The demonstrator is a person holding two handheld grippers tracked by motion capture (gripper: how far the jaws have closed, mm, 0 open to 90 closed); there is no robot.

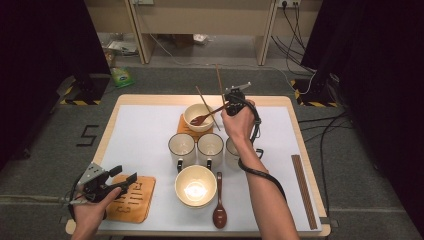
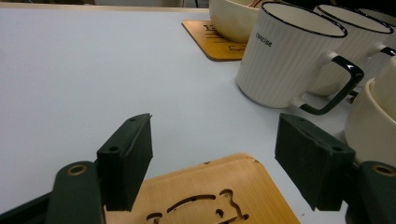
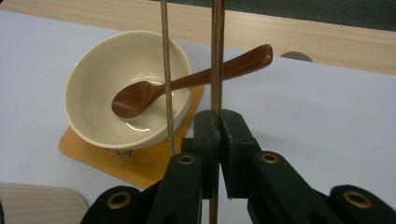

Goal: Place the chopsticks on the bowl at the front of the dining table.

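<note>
Chopsticks (image 3: 215, 51) stand pinched between the pressed-together jaws of the right gripper (image 3: 218, 122), held upright above the far bowl (image 1: 198, 116), where one stick splays off to the side. That bowl sits on a wooden coaster (image 3: 140, 163) with a brown spoon (image 3: 187, 81) resting inside, its handle leaning over the rim. Over at the near left corner of the table (image 1: 145, 135), the left gripper (image 2: 219, 158) hovers with its jaws spread wide over a second coaster (image 2: 210, 196), gripping nothing.
</note>
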